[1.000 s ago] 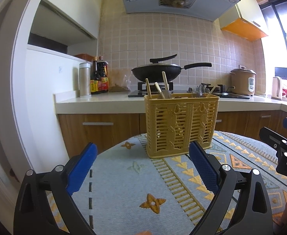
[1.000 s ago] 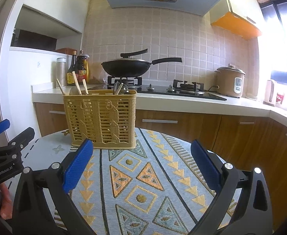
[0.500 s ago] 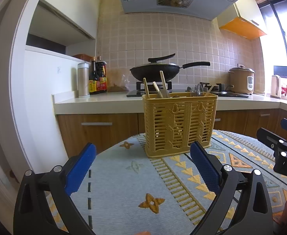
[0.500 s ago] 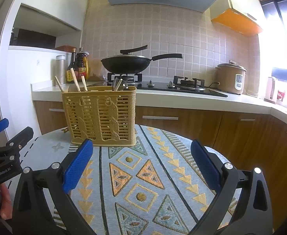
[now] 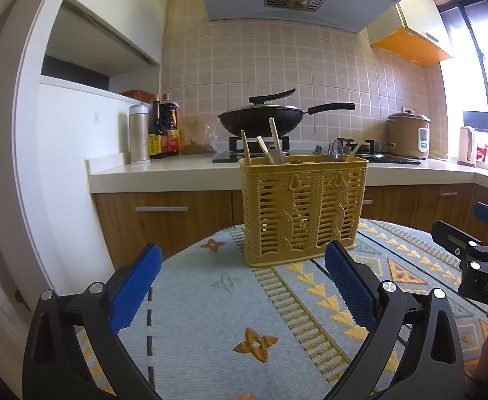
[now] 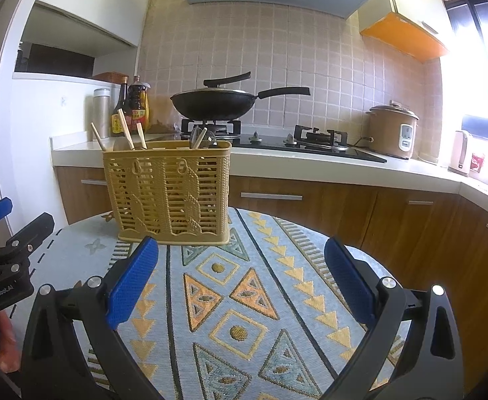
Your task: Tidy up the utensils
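A yellow slotted utensil basket (image 5: 302, 211) stands upright on the patterned round table (image 5: 210, 316); it also shows in the right wrist view (image 6: 169, 193). Wooden chopsticks (image 5: 245, 146) and metal spoons (image 5: 333, 150) stick out of its top. My left gripper (image 5: 242, 286) is open and empty, a little in front of the basket. My right gripper (image 6: 240, 283) is open and empty, in front and to the right of the basket. Each gripper shows at the edge of the other's view.
Behind the table runs a kitchen counter (image 5: 164, 173) with wooden cabinets. On it stand sauce bottles (image 5: 164, 133), a steel flask (image 5: 139, 135), a black wok (image 5: 263, 121) on the stove, a rice cooker (image 5: 408, 136) and a kettle (image 5: 467, 150). A white wall (image 5: 60, 183) stands left.
Both grippers have tilted down a little, so the basket and counter sit slightly higher in both views. Both stay open and empty.
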Tool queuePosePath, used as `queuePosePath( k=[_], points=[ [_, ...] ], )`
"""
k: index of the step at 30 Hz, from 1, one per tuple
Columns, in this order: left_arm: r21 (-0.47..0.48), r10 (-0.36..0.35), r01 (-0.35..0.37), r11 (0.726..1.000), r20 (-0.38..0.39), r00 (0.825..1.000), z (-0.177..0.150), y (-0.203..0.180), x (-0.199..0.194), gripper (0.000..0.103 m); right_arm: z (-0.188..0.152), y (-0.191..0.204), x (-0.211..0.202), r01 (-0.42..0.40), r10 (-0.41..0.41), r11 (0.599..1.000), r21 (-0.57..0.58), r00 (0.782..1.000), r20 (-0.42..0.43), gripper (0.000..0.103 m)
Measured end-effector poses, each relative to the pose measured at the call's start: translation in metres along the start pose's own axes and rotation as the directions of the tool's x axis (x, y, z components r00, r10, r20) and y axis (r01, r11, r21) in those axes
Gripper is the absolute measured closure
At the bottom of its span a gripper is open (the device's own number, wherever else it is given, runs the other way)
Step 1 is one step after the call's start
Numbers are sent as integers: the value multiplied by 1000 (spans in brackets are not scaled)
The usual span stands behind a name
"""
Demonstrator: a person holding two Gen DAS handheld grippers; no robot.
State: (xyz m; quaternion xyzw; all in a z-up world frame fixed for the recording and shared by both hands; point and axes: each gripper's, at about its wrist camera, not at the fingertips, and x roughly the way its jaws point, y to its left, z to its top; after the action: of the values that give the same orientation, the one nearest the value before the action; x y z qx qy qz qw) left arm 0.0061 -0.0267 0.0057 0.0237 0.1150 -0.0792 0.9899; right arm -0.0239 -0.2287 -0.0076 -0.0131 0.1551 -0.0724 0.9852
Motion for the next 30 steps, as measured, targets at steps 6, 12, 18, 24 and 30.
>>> queuePosePath(
  k=[6,12,18,24,30],
  points=[
    [0,-4,4,1000,-4,1000,-1,0,2,8,-1,2,1,1,-1,1000,-7,1000,-4,8],
    [-1,-4,4,1000,-5,1000,-1,0,2,8,-1,0,3,0,0,1000,6,1000,-11,8],
    [0,-4,4,1000,-5,1000,-1,0,2,8,-1,0,4,-6,7,1000,4,1000,-14,8],
    [0,-4,4,1000,-6,1000,-1,0,2,8,-2,1,4,-6,6,1000,-1,1000,-17,8],
    [4,-6,6,1000,-4,1000,-1,-1,1,8,-2,1,5,-6,6,1000,4,1000,-23,8]
  ],
)
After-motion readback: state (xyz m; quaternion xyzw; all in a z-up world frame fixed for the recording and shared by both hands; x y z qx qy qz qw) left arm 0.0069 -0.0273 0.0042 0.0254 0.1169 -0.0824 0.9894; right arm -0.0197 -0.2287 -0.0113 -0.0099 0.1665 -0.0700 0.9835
